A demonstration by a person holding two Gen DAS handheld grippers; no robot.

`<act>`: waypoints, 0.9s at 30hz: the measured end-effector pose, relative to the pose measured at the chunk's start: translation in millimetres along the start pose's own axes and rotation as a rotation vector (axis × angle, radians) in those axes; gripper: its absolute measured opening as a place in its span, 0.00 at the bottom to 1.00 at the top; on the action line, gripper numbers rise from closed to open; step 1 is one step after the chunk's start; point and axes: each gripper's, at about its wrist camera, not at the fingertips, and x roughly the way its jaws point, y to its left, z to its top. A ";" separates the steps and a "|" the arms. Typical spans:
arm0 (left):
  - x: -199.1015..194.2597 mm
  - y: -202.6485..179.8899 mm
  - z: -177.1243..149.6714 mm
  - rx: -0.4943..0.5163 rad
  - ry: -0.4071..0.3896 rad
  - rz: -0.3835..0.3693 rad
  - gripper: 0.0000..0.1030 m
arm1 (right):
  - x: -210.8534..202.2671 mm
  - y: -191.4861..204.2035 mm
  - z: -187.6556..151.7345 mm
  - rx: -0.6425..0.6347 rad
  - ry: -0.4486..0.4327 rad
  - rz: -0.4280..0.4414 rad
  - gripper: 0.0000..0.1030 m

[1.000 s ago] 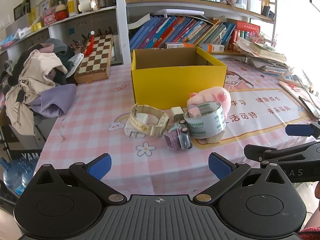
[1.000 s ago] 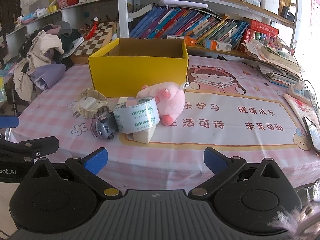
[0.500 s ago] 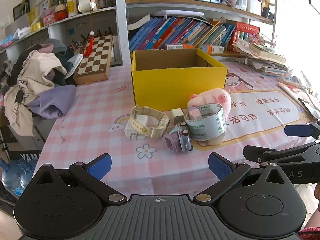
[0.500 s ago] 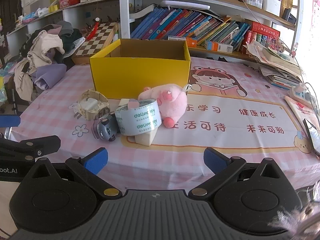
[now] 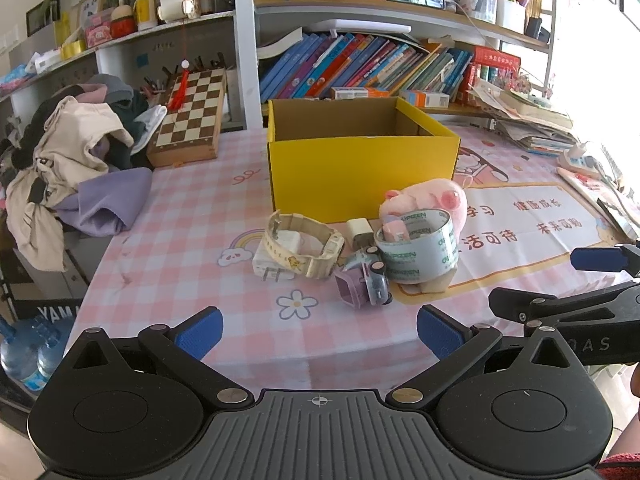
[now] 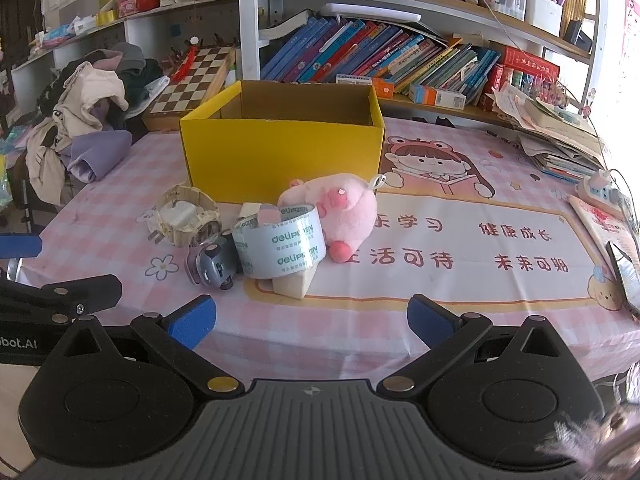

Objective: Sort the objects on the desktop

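You faced a table (image 5: 168, 232) under pink checked cloth, with a printed mat (image 6: 480, 240) on its right half and book-filled shelves (image 5: 360, 68) behind. A clothes heap (image 5: 72, 160) and a chessboard (image 5: 192, 116) sat at the far left edge, paper stacks (image 6: 560, 136) at the far right. One yellow box (image 5: 360, 176) stood open near the middle. Before it clustered one plush pig (image 6: 340, 208), one tape roll (image 6: 280, 240), one toy car (image 5: 366, 284), one watch (image 5: 304, 244) lying over what looked like a white charger (image 5: 272, 268), though that was partly hidden. Bare cloth lay between the cluster and the near edge. Your left gripper (image 5: 318, 332) and right gripper (image 6: 310, 320) both hovered at that edge, claws spread, gripping nothing.
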 end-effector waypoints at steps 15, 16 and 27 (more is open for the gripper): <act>15.3 7.0 5.0 -0.030 0.003 -0.023 0.96 | 20.6 3.9 18.7 -0.041 0.018 0.047 0.88; 18.0 6.5 5.8 -0.030 0.007 -0.023 0.94 | 23.6 3.7 20.3 -0.046 0.023 0.050 0.87; 56.7 4.8 12.2 -0.036 0.074 -0.014 0.79 | 71.7 -3.6 43.2 -0.080 0.111 0.115 0.87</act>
